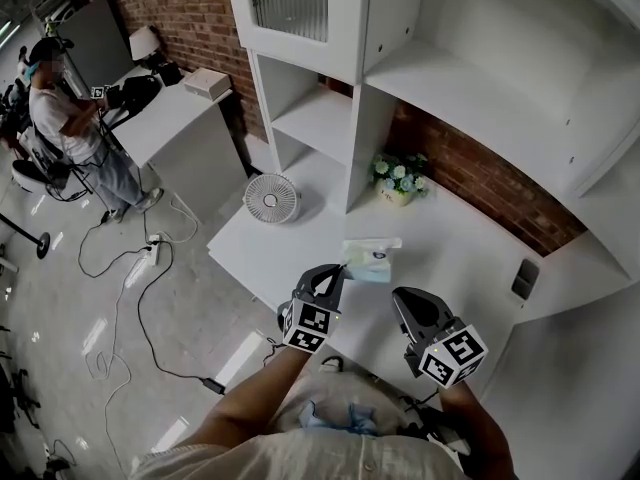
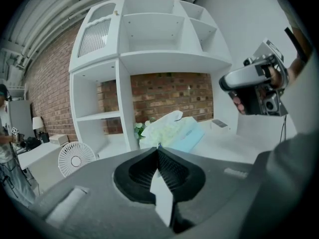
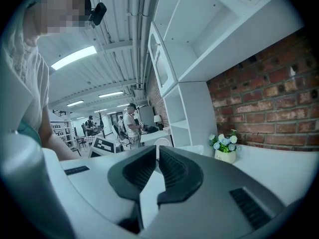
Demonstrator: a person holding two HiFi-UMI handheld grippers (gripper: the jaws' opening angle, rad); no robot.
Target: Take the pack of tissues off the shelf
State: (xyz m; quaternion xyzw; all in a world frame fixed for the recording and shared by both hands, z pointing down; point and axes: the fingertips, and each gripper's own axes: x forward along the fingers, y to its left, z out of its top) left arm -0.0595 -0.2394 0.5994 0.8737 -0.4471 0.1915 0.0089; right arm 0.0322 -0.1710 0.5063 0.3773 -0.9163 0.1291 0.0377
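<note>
The pack of tissues (image 1: 370, 261), pale blue with white tissue poking out of the top, hangs just over the white counter (image 1: 290, 258) in front of the shelf unit. My left gripper (image 1: 338, 272) is shut on the pack's near edge. In the left gripper view the pack (image 2: 174, 128) sits right beyond the closed tips of the left gripper (image 2: 158, 146). My right gripper (image 1: 402, 298) hovers to the right of the pack, apart from it; in the right gripper view the right gripper (image 3: 157, 148) has its jaws together with nothing between them. The right gripper (image 2: 254, 86) also shows in the left gripper view.
A white shelf unit (image 1: 330, 118) with bare shelves rises behind the counter. On the counter stand a small white fan (image 1: 271, 198), a pot of flowers (image 1: 398, 180) and a dark socket block (image 1: 524, 278). A person (image 1: 70, 128) stands by a desk at far left; cables lie on the floor.
</note>
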